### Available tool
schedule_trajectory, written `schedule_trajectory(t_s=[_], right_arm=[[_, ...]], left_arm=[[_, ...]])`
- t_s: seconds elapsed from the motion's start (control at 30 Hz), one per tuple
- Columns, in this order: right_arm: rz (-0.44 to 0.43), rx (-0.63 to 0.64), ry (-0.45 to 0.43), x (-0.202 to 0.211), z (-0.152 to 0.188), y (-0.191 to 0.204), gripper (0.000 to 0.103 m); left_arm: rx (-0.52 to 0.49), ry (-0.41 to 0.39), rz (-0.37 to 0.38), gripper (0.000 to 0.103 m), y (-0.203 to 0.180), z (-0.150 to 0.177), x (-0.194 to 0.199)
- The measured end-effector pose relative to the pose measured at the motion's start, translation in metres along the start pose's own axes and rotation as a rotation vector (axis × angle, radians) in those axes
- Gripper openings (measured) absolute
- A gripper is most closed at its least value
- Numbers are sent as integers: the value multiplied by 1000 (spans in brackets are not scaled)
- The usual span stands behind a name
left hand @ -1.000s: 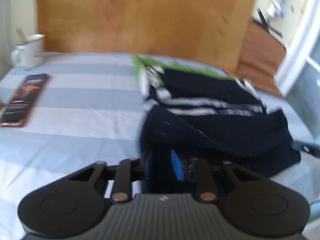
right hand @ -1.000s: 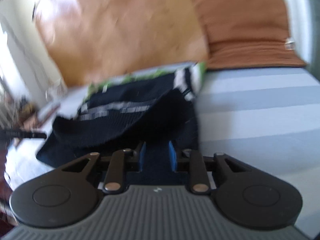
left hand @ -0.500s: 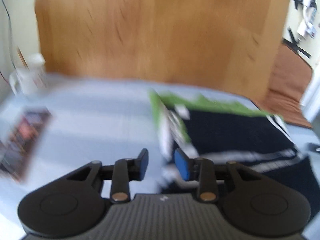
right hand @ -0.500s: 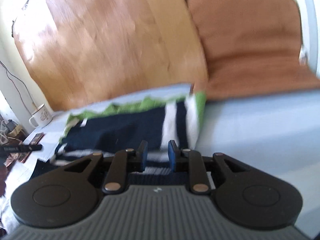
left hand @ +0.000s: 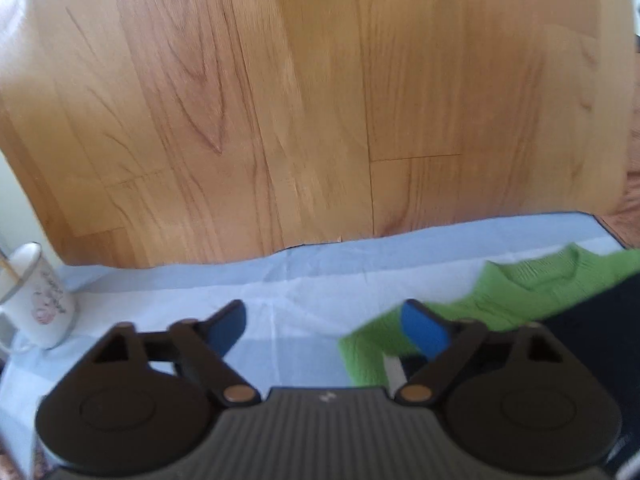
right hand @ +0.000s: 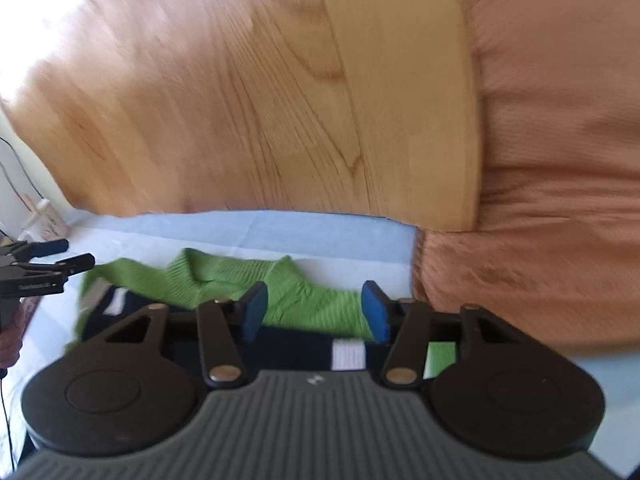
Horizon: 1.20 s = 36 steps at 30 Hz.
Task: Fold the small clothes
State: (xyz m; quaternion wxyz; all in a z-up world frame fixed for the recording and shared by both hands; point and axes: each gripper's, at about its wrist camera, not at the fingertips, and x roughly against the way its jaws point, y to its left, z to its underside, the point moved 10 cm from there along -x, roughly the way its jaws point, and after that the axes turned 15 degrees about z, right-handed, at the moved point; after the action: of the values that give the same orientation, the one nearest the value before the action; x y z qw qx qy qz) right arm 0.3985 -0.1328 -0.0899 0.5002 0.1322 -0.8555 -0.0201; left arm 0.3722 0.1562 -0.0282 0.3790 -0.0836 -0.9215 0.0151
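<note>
A small sweater with a green collar and shoulders (right hand: 224,276), a navy body and white stripes lies folded on the blue-striped cloth (right hand: 280,232). In the left wrist view its green top (left hand: 532,288) lies at the right. My left gripper (left hand: 324,324) is open and empty, over the cloth just left of the sweater's corner. My right gripper (right hand: 314,312) is open and empty, above the sweater's right shoulder. The left gripper also shows at the left edge of the right wrist view (right hand: 60,264).
A wooden headboard (left hand: 320,100) rises right behind the cloth. A white mug (left hand: 34,296) stands at the far left. A brown cushion (right hand: 560,160) lies to the right of the sweater.
Both grippers let go of the navy hem after carrying it up over the sweater, opened wide, and moved forward toward the collar end and the headboard.
</note>
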Motion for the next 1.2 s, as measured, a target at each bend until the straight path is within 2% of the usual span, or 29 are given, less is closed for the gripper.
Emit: schedule_trajectory(t_s=[0.1,0.2,0.23,0.27,0.3,0.33,0.37,0.5,0.6,0.7,0.8,0.97,1.07,1.2], right_arm=[[-22,14,68,-35,-6,17,59],[-28,37,112,-63,-4,33,60],[-33,39,128,-70,-1,37,61],[-30,52,87,-71,-5,40,48],[-46,80,99,-71,-4,44,22],[-35,90,91,-67,-2,46,22],[-28,97,78,-60,0,46,13],[-45,81,14,-14,-1,42,12],[-71,82,-63,41,-2,42,12],[-97,121,-136,100,17,48,12],[-117,168,-193,152,54,53,12],[-159,191,-218,205,141,59,12],[-148,198,-214,210,196,63,12],[-111,103,-203,196,245,57,12]], left_arm=[[44,13,61,89,5,1,-20],[52,18,103,77,1,7,-33],[53,27,117,57,-1,10,-36],[56,45,142,31,-5,14,-39],[58,57,176,22,-9,15,-44],[51,44,194,10,-14,16,-42],[29,26,179,9,-17,15,-37],[-26,-80,158,8,-30,10,-3],[-16,-164,184,8,-35,12,41],[-34,-243,213,5,-44,25,96],[-50,-291,250,5,-54,51,148],[-90,-323,272,2,-74,122,207],[-123,-317,239,2,-83,168,224],[-58,-244,239,2,-82,213,219]])
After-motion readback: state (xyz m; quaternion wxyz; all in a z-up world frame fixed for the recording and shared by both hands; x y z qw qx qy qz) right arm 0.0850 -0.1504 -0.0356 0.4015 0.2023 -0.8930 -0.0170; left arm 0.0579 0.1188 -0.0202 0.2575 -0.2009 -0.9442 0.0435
